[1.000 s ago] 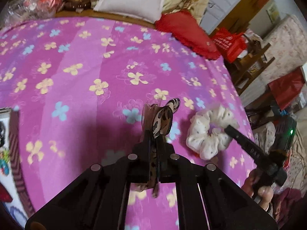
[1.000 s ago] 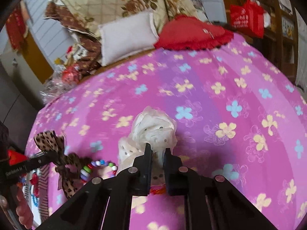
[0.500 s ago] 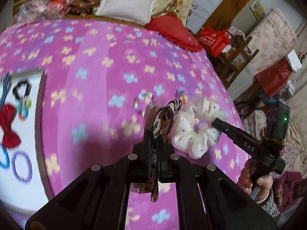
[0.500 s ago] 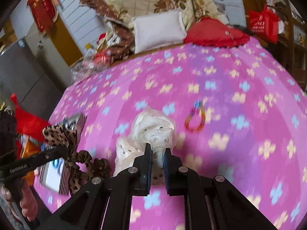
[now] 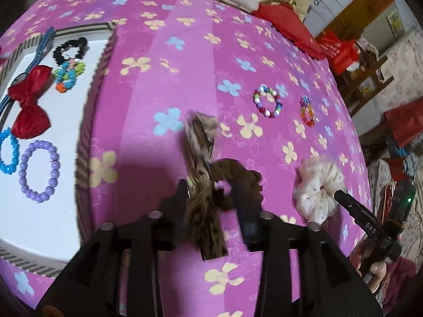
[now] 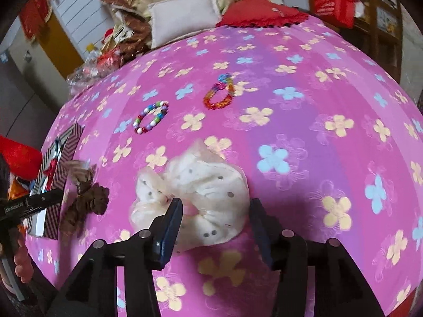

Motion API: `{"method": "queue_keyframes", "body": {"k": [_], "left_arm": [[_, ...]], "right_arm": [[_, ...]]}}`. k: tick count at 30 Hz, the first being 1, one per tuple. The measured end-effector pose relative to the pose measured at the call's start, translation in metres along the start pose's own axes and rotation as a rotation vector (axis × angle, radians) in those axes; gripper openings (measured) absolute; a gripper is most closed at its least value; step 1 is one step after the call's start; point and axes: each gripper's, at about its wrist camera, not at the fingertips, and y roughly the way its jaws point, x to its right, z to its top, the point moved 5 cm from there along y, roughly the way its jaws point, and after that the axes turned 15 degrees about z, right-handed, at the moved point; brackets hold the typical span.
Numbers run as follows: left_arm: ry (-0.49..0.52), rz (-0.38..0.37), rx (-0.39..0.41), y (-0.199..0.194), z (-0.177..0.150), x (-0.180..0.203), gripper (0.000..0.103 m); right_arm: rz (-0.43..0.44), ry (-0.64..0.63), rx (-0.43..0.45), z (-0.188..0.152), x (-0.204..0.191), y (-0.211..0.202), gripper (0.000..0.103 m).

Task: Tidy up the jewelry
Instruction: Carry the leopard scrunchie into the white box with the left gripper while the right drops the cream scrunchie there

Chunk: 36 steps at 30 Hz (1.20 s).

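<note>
My left gripper [image 5: 211, 192] is open, with a leopard-print bow scrunchie [image 5: 208, 174] between its fingers, blurred. My right gripper [image 6: 215, 211] is open around a white dotted scrunchie [image 6: 195, 185] on the pink flowered cover. The white scrunchie also shows in the left wrist view [image 5: 318, 190], and the leopard scrunchie in the right wrist view [image 6: 87, 198]. A striped tray [image 5: 87, 142] at the left holds a red bow [image 5: 30, 103], a purple bead bracelet [image 5: 39, 171], a blue bracelet and other hair ties. A multicoloured bead bracelet [image 5: 267, 101] and an orange one [image 5: 307, 111] lie farther back.
The pink flowered cover [image 6: 304, 121] spans the bed. A white pillow [image 6: 185, 15], a red cushion [image 6: 261, 10] and piled bedding sit at the far edge. Red bags and a wooden shelf [image 5: 367, 71] stand to the right of the bed.
Both grippers were shut on their scrunchies and have opened. Both views have pulled back and tilted down, and the tray and two bracelets have come into view.
</note>
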Motion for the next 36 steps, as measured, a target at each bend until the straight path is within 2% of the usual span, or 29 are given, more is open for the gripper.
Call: {"method": "queue_keyframes", "body": {"k": [1,6,10,16,20,23,24,25,26,27,29,36], "left_arm": [[-0.012,-0.001,0.007,-0.002,-0.001,-0.003,0.045],[-0.066,-0.022,0.001,-0.001,-0.004,-0.013,0.047],[-0.049,0.0,-0.035,0.015,-0.009,-0.006,0.047],[-0.001,0.002,-0.042,0.03,-0.006,0.013,0.047],[0.034,0.03,-0.046,0.04,-0.006,0.027,0.047],[0.052,0.071,-0.019,0.041,-0.008,0.031,0.047],[0.052,0.085,-0.016,0.042,-0.008,0.031,0.031],[0.053,0.089,-0.025,0.043,-0.009,0.031,0.021],[0.045,0.079,-0.028,0.043,-0.01,0.031,0.02],[0.038,0.072,-0.023,0.04,-0.011,0.031,0.014],[0.031,0.058,-0.014,0.031,-0.013,0.031,0.013],[-0.054,-0.043,0.052,-0.026,-0.019,0.008,0.013]], "right_arm": [[0.001,0.007,-0.001,0.0,0.002,-0.001,0.05],[0.008,0.019,-0.007,-0.004,0.005,0.0,0.05],[0.006,0.013,-0.02,-0.006,0.005,0.008,0.05],[0.001,-0.006,-0.032,-0.004,0.001,0.019,0.05],[-0.024,-0.033,-0.037,-0.002,-0.003,0.027,0.05],[-0.051,-0.051,-0.035,-0.001,-0.005,0.031,0.05],[-0.065,-0.059,-0.032,-0.001,-0.006,0.033,0.05],[-0.075,-0.065,-0.031,-0.001,-0.006,0.034,0.048],[-0.089,-0.075,-0.033,-0.001,-0.007,0.035,0.034],[-0.101,-0.083,-0.037,-0.001,-0.008,0.035,0.027],[-0.097,-0.088,-0.041,0.0,-0.011,0.035,0.017],[-0.078,-0.158,0.008,0.013,-0.045,0.014,0.011]]}}
